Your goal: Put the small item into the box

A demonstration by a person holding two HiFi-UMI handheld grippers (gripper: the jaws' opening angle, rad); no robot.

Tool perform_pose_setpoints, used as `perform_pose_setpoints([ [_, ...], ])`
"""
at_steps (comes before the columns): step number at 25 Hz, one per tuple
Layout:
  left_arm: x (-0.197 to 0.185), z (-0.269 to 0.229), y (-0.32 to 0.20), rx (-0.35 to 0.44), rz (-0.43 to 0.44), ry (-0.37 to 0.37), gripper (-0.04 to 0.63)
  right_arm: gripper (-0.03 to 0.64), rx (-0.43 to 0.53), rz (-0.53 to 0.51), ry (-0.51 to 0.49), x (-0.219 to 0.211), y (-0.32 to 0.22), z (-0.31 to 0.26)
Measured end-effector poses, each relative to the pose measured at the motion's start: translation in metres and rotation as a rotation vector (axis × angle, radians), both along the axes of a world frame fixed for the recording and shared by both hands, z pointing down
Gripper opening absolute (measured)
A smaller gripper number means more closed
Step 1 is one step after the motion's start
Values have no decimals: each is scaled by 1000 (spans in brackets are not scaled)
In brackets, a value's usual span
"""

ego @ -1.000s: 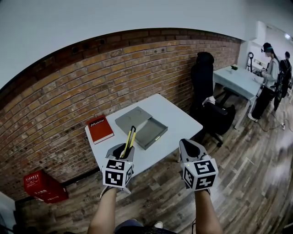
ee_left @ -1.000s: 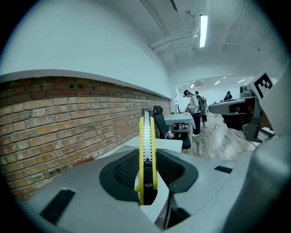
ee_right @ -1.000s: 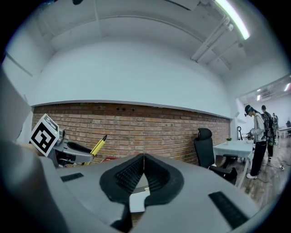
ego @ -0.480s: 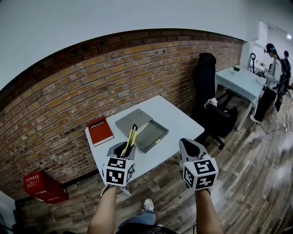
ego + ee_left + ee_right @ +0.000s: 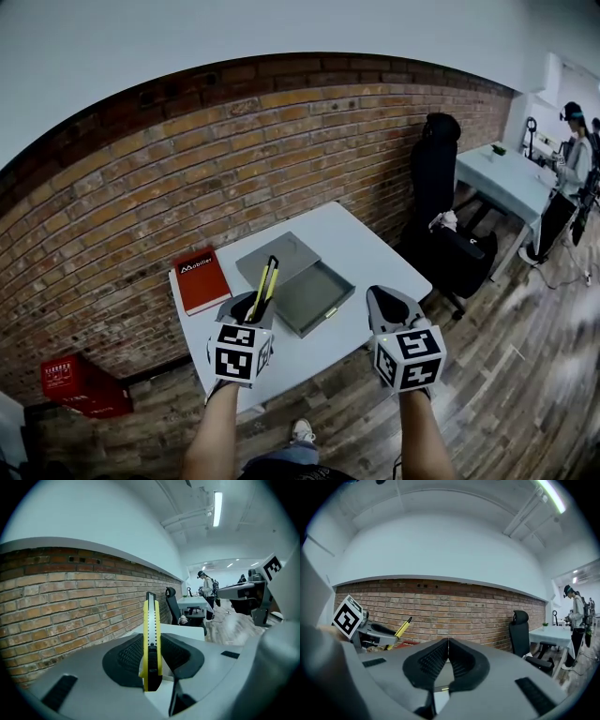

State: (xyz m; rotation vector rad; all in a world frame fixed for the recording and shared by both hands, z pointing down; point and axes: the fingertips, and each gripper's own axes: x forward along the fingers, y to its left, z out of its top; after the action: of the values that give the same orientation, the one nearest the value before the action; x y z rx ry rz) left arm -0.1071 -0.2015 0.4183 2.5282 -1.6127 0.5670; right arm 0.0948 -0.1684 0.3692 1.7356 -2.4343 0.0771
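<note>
My left gripper (image 5: 251,302) is shut on a yellow and black utility knife (image 5: 266,282), which stands upright between its jaws (image 5: 151,639). It hovers over the near left part of the white table (image 5: 366,253). An open grey box (image 5: 314,295) with its lid (image 5: 277,259) laid back lies in the middle of the table, just right of and beyond the knife. My right gripper (image 5: 386,302) is shut with nothing in it (image 5: 448,644), held near the table's front edge to the right of the box.
A red book (image 5: 201,278) lies at the table's left end. A brick wall (image 5: 234,159) runs behind the table. A black office chair (image 5: 441,178) stands to the right, a red crate (image 5: 75,386) on the wood floor at left. People stand by a far table (image 5: 511,178).
The view has shifted closer to the table, so the box and book sit lower and nearer. Both grippers keep their positions, the left still holding the knife.
</note>
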Motion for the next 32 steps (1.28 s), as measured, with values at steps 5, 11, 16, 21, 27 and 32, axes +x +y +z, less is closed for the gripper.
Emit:
perform_pose_setpoints([
  [5,-7,2,-59,-11,-5,7,130,21,-17,-12,20,-11,-59,1],
  [11,-20,5,-120,-22,-8,15,130,21,-23,-18,32,-26,-122,-3],
  [16,-29,7,-155,-30,-6,23,130,20,-32,-19,44,-37,-158,-2],
  [21,-37,10,-175,-37,-3,32,130,20,-36,-18,50,-46,-178,-2],
  [27,-41,15,-182,-47,1,52,130,20,-37,-29,70,-55,-190,-5],
  [32,-41,15,-180,-43,1,63,130,20,-19,-45,87,-61,-192,-13],
])
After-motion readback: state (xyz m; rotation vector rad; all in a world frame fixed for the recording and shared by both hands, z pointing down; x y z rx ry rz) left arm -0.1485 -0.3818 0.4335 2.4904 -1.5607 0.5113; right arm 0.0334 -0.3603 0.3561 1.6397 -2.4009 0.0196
